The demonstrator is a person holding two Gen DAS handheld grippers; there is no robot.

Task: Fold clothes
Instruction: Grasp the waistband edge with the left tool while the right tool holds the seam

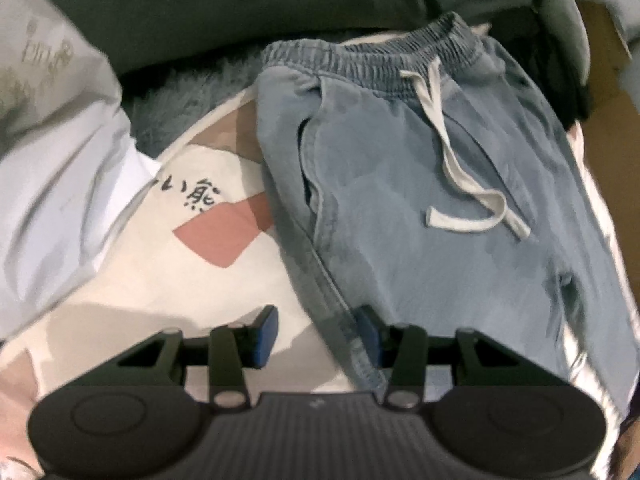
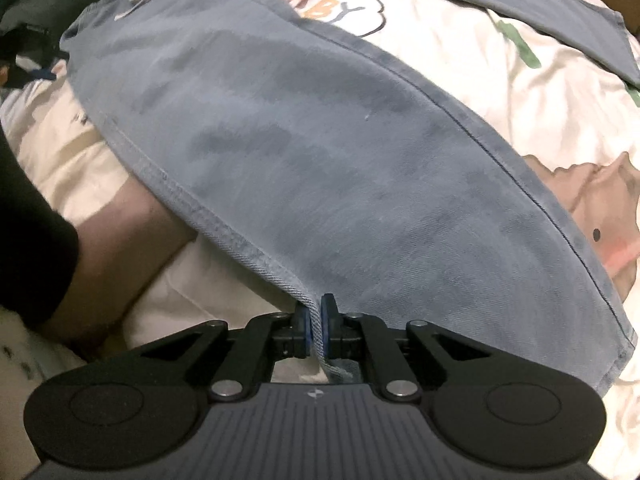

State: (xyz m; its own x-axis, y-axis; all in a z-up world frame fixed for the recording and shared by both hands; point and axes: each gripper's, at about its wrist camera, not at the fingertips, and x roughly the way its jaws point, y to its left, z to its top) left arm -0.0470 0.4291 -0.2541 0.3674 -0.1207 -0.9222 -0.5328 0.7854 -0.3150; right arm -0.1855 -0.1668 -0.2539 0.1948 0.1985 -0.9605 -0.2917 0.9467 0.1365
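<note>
"BABY" is printed on the bedsheet (image 2: 460,64) beyond the right gripper (image 2: 316,330), whose jaws pinch the blue trousers' (image 2: 320,152) hem. The left gripper (image 1: 316,334) gapes half-wide astride their edge, pressing nothing.

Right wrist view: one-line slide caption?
Right claw shut on seamed edge of blue denim trousers spread over printed bedding.

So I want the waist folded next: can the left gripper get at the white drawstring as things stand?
Probably yes: the left gripper stands open astride the jeans' side seam, and the drawstring lies bare on top, with nothing covering it.
</note>
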